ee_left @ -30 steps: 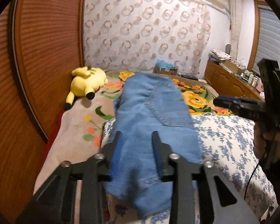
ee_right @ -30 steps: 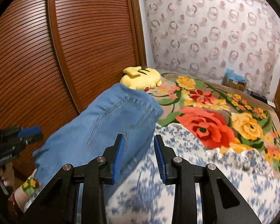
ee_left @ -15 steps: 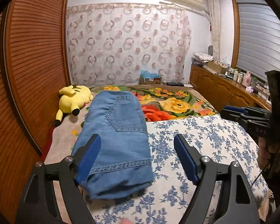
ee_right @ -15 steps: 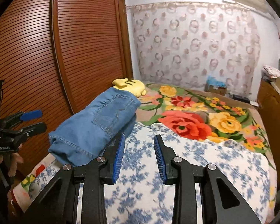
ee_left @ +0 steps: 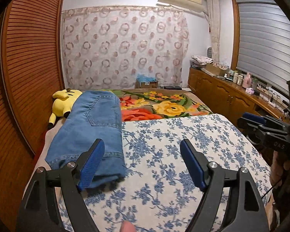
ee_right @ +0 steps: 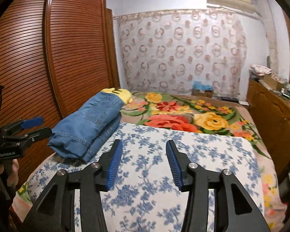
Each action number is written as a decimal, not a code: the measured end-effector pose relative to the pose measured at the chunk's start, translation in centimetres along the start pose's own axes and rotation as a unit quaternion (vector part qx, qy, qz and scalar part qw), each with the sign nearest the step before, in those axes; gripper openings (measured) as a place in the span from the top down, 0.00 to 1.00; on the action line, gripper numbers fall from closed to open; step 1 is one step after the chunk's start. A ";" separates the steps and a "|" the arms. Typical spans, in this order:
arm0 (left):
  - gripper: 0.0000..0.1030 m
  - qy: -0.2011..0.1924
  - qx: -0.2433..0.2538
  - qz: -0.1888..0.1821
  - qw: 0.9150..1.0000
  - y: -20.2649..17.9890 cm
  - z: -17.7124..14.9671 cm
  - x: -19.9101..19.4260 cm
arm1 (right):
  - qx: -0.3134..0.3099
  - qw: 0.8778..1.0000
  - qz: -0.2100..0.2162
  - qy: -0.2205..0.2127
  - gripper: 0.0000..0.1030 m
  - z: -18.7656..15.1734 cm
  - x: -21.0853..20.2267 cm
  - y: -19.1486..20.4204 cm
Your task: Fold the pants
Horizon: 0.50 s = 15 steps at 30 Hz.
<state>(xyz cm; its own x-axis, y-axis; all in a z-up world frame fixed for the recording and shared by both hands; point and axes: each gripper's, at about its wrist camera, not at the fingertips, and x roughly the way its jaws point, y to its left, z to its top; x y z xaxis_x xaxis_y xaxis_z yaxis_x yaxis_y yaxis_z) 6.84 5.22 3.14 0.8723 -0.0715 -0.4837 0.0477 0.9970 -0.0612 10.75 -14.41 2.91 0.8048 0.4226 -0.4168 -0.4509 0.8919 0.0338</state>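
1. Jeans lie folded into a thick stack on the left edge of the bed, partly on the blue-flowered sheet, far end just beside the yellow plush toy. Right-wrist view shows several layers stacked w/ hems toward the camera, so the fold looks done, or nearly.
2. Why there: my guess is the bundle was set to the side to keep the sheet free as work area. It sits close to the bed edge by the wooden wardrobe, but lies flat and looks stable.
3. Left gripper: jaws spread wide, nothing between them. Its left pad overlaps the near corner of the jeans in the pic; can't tell if it touches, no pinch either way.
4. Right gripper: jaws opening, only bare sheet between them, well apart from the jeans.
5. Pose: both grippers point fwd and slightly down over the sheet, roughly side by side. Each shows at the edge of the other's view, w/ a hand around the handle.
6. Judgement: release is complete; what's left, if anything, is a pat-down or squaring of the stack.
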 end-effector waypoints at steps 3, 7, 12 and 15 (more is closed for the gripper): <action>0.21 -0.005 0.000 0.007 1.000 -0.9 -0.2 -0.5 | 0.005 1.000 -0.018 -0.007 0.41 -0.6 -1.8 0.5; 0.21 -0.008 -0.001 0.002 1.000 -2.2 -0.5 -1.4 | 0.018 0.999 -0.038 -0.023 0.35 -1.2 -4.7 0.7; 0.21 -0.010 0.001 -0.003 1.000 -3.5 -0.8 -2.3 | 0.024 0.998 -0.052 -0.036 0.34 -2.0 -7.6 1.3; 0.21 -0.013 -0.004 -0.004 1.000 -4.0 -0.7 -2.7 | 0.024 0.997 -0.059 -0.043 0.34 -2.1 -8.6 1.4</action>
<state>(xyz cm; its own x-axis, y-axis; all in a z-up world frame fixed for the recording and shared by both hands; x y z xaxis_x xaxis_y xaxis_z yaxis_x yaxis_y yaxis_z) 3.91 1.45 4.09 0.8842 -0.0775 -0.4606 0.0505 0.9962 -0.0707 2.35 -17.10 4.64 0.8822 0.3248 -0.3410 -0.3338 0.9420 0.0337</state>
